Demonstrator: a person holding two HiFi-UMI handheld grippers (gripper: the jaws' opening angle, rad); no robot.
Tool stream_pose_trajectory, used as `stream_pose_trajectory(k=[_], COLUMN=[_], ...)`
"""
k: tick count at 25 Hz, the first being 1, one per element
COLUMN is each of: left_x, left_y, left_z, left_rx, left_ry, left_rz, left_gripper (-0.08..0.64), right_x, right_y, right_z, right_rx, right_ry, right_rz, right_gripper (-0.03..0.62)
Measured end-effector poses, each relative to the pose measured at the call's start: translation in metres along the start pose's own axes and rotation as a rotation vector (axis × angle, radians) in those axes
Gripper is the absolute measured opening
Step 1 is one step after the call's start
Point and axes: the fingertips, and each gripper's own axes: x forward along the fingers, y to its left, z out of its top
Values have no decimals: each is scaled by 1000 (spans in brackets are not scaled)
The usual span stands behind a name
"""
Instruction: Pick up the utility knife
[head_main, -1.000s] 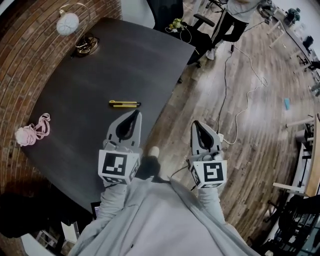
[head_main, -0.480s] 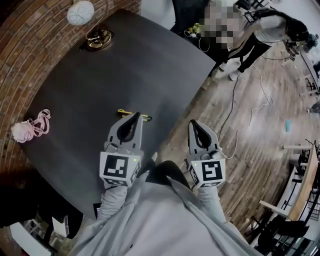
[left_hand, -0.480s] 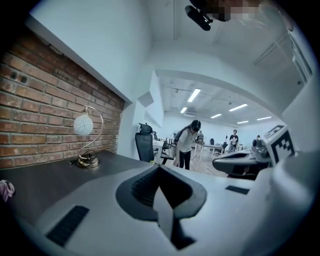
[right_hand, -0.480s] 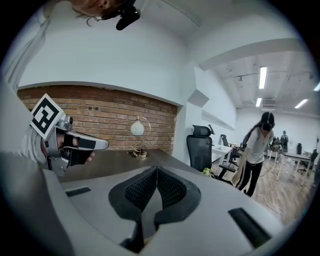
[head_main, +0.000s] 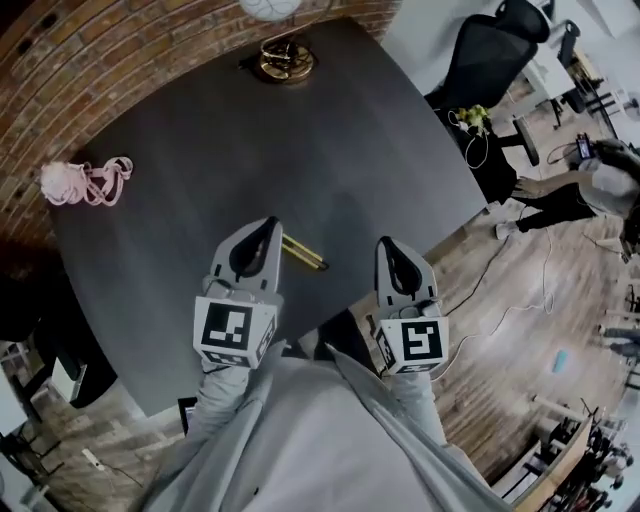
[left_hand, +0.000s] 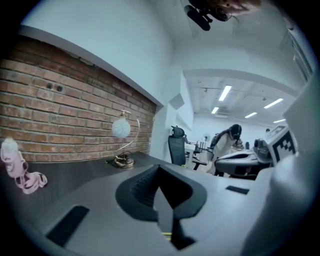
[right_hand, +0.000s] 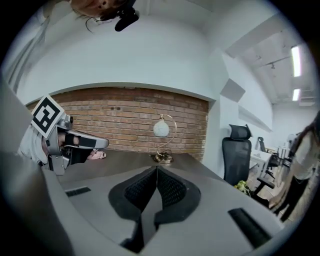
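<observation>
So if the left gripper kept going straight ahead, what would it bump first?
Probably the bare table: the left gripper tips slightly down. The knife lies beside its tip, not ahead, and the lamp sits just left of its line. Depth is hard to judge.

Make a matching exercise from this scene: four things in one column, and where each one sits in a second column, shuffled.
Things:
1. utility knife
2. lamp
3. pink yarn
4. office chair

Places:
A. at the far edge of the table
B. off the table, beyond its right corner
C. on the table, near its front edge
D. on the table's left side, by the brick wall

Pairs: 1-C, 2-A, 3-D, 4-B
</observation>
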Motion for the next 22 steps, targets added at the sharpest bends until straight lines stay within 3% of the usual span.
stream_pose_trajectory(k=[7, 12, 17, 22], left_x=[3, -9, -23, -37], left_y=[33, 43, 48, 44], left_z=[15, 22, 27, 21], left_rx=[-51, -68, -71, -81], left_ry=[-41, -60, -65, -56], left_rz=[280, 440, 572, 646], left_gripper=[18, 18, 18, 18], right_x=[67, 92, 107, 109], right_y=[2, 9, 18, 33], right_z=[29, 43, 51, 53], right_rx=[-91, -124, -125, -130], right_ry=[-46, -86, -113, -126], right_rz=[299, 451, 573, 665], right_gripper=[17, 17, 17, 17])
